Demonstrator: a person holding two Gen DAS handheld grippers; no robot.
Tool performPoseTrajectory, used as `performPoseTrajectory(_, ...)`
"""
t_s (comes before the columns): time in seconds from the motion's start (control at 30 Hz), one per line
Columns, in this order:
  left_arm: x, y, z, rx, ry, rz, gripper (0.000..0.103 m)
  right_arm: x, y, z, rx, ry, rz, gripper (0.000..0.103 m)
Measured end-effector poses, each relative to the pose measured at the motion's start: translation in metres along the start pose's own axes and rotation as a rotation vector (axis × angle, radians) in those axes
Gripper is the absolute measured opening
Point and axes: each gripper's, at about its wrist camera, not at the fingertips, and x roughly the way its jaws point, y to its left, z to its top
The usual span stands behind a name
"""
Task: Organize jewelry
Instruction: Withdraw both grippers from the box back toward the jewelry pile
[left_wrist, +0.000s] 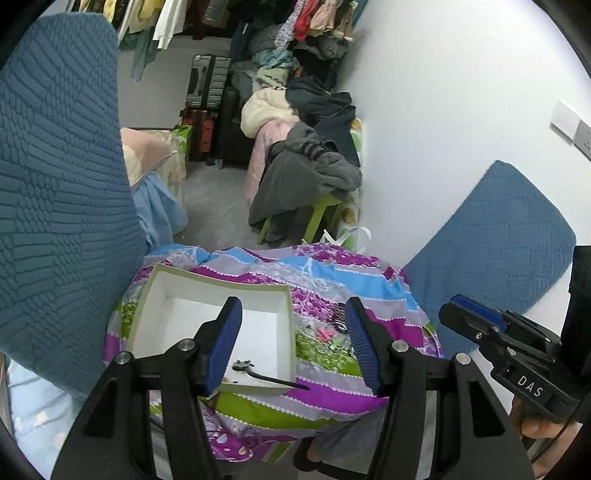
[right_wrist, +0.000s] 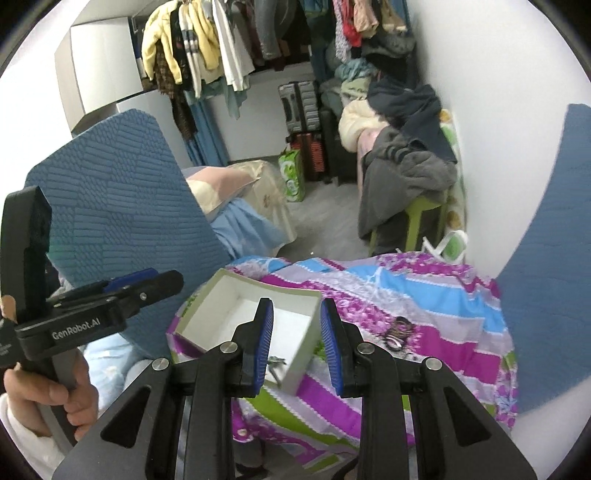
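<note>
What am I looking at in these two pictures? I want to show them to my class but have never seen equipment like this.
A person holds a two-finger hand tool in each hand, with a camera on each looking along its fingers. One picture comes from the left gripper, the other from the right gripper. Both stand open and hold nothing. Below is a patterned quilt with an open white box on it. A hairpin-like piece lies in the box. More jewelry sits loose on the quilt beside it.
</note>
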Motion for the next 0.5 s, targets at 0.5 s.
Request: performPoseTrajectory(0.5, 0.021, -0.053, -0.059, 0.01, 0.029, -0.063, 0.058, -0.033, -0.052, -0.077, 0.004, -0.059, -0.083, 0.025)
